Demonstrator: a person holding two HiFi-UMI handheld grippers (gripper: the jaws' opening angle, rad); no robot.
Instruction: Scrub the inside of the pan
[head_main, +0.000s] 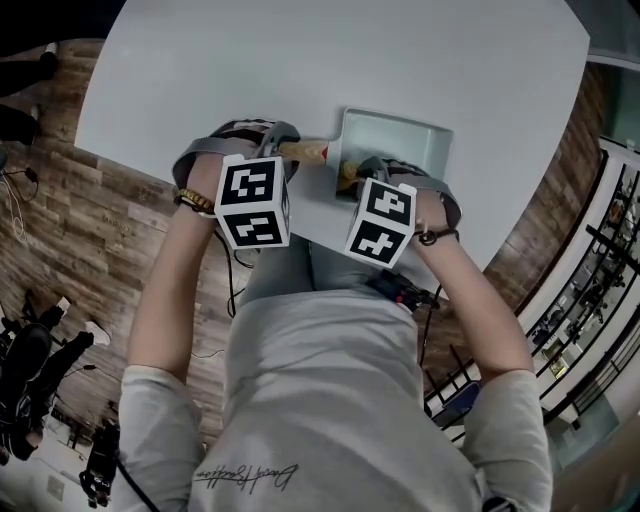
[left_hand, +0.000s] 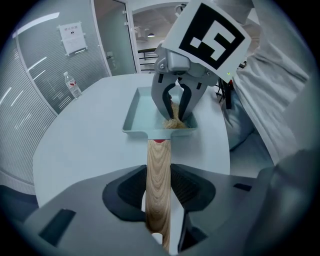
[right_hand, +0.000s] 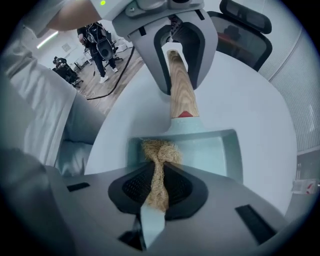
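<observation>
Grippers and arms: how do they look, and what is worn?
The left gripper and right gripper are grey, with black ribbed fingers; each carries a white cube with black square markers. Worn: a grey short-sleeved T-shirt, a beaded bracelet on the left wrist, a dark cord on the right.

A pale grey table (head_main: 200, 80) stands on a wood-plank floor (head_main: 100, 220). A clear water bottle (left_hand: 73, 85) is upright at the table's far edge, near a glass wall with a paper notice (left_hand: 73, 37) stuck on it. A black office chair (right_hand: 245, 25) sits just beyond the table. Across the room, a person in dark clothes (right_hand: 100, 50) stands by a black cable (right_hand: 125, 62) trailing over the floor.
</observation>
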